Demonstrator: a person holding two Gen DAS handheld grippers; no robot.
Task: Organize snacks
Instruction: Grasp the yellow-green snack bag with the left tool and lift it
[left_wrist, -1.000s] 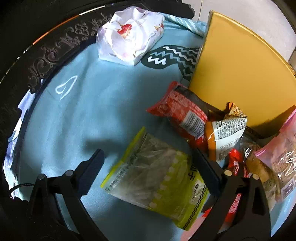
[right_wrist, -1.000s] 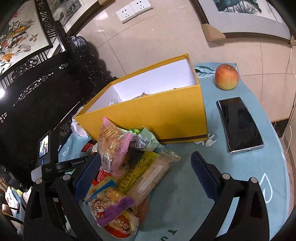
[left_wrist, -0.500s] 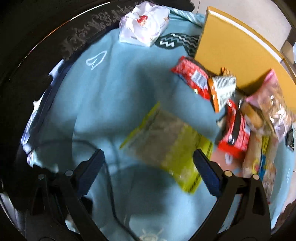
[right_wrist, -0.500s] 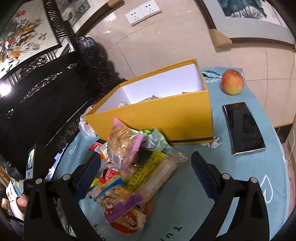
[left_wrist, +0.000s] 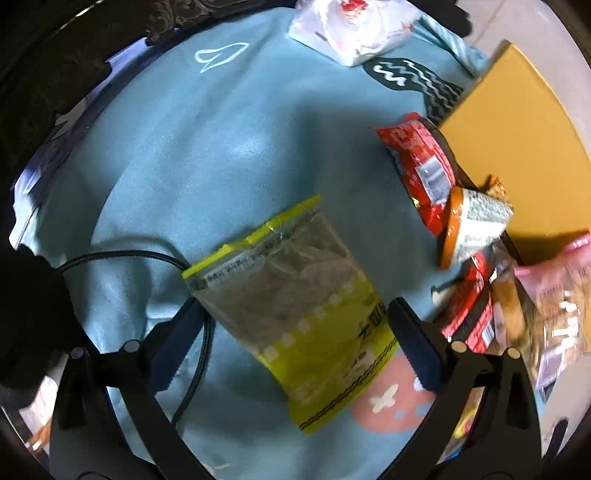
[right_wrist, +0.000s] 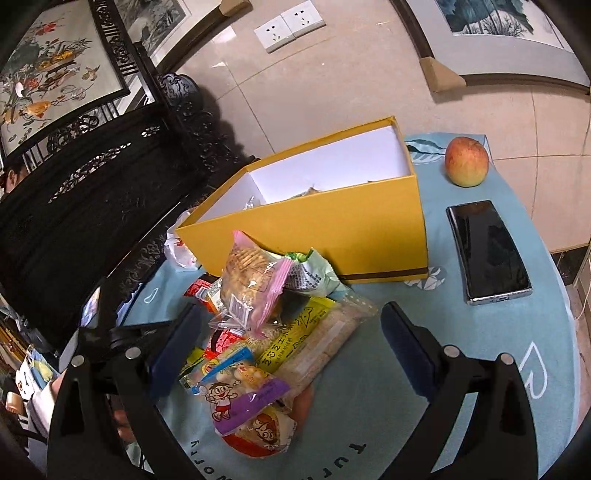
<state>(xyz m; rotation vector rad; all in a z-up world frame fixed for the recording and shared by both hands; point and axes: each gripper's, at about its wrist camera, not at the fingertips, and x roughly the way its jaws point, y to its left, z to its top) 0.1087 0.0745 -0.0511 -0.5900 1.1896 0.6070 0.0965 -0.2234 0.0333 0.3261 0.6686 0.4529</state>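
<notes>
Both the left gripper (left_wrist: 291, 332) and the right gripper (right_wrist: 291, 343) gape empty. One yellow-edged clear snack pouch (left_wrist: 295, 306) lies on the blue cloth (left_wrist: 221, 147) between the left fingers; the heap beside the yellow cardboard box (right_wrist: 354, 229) overlaps, uncountable.

- The left gripper (left_wrist: 293, 341) fills the bottom of its frame, jaws spread wide, both pads clear of everything.
- The right gripper (right_wrist: 291, 349) sits low in its frame, jaws likewise wide apart, gripping nothing.
</notes>
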